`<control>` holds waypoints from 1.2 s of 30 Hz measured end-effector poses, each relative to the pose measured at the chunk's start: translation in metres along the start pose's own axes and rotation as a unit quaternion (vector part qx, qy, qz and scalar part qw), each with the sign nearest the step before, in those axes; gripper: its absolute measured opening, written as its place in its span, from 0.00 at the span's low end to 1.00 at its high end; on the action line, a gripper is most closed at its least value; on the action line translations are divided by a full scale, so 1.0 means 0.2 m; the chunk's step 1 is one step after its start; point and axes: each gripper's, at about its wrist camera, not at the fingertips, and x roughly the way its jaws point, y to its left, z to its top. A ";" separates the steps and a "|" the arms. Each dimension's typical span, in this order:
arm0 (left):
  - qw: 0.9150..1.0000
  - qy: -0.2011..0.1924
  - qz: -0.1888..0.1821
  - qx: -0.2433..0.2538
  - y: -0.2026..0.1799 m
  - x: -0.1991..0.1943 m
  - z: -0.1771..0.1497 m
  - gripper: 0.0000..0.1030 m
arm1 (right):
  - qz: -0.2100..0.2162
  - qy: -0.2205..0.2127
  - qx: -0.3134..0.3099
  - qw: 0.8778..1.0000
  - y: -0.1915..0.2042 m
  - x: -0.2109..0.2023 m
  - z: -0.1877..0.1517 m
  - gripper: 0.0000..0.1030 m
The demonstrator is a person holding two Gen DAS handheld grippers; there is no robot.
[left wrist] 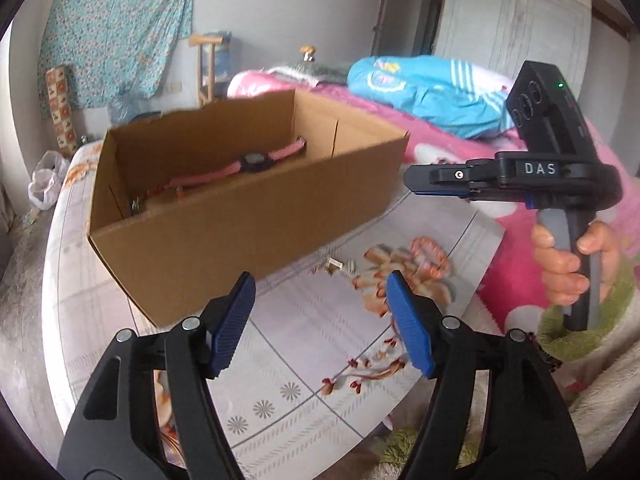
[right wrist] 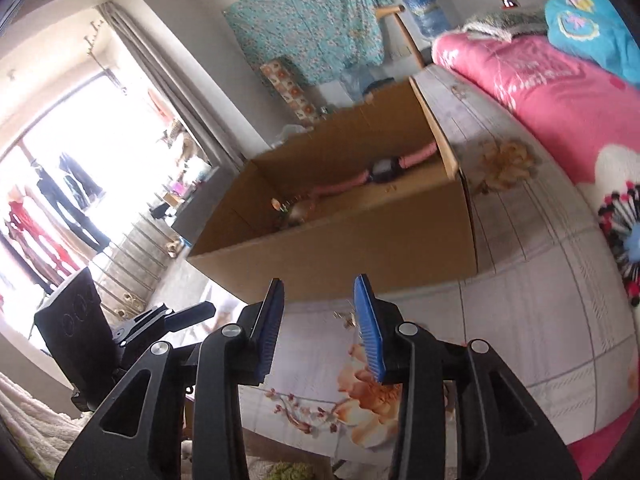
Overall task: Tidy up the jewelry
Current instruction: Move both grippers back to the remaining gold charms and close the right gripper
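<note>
You are looking at a cardboard box [left wrist: 240, 200] whose near wall is hiding its floor and the small jewelry pieces [left wrist: 138, 205] inside; those are blurring beyond telling, as is the small item [left wrist: 334, 266] on the counter [left wrist: 312, 344].

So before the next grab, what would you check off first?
1. Left gripper empty, fingers apart: ok.
2. Right gripper empty, fingers apart: ok.
3. Small metal piece lies on the table outside the cardboard box, nothing covering it: ok.
4. Box is open on top: ok.
5. Pink watch lies inside the box: ok.
6. What the small piece is: cannot tell, too blurred.
</note>
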 end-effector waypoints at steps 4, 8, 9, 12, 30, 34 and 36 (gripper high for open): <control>0.998 0.035 0.049 -0.001 0.00 0.14 -0.08 0.63 | -0.034 0.045 0.018 0.998 -0.07 0.17 -0.09 0.35; 0.996 0.044 0.072 0.014 0.00 0.20 -0.10 0.63 | -0.069 0.055 -0.034 0.996 -0.02 0.26 -0.12 0.35; 0.996 0.048 0.074 0.016 0.00 0.22 -0.10 0.63 | -0.079 0.056 -0.049 0.994 -0.01 0.28 -0.12 0.34; 0.995 0.058 0.081 0.029 -0.02 0.24 -0.13 0.63 | -0.115 0.059 -0.097 0.987 0.03 0.36 -0.13 0.31; 0.996 0.029 0.074 0.035 -0.05 0.24 -0.03 0.61 | -0.144 0.057 -0.113 0.981 0.01 0.39 -0.13 0.07; 0.998 0.031 0.037 0.029 -0.09 0.30 0.03 0.44 | -0.138 0.048 -0.095 0.985 -0.04 0.36 -0.14 0.07; 0.999 0.038 0.022 0.024 -0.10 0.34 0.06 0.35 | -0.133 0.043 -0.090 0.986 -0.05 0.35 -0.15 0.07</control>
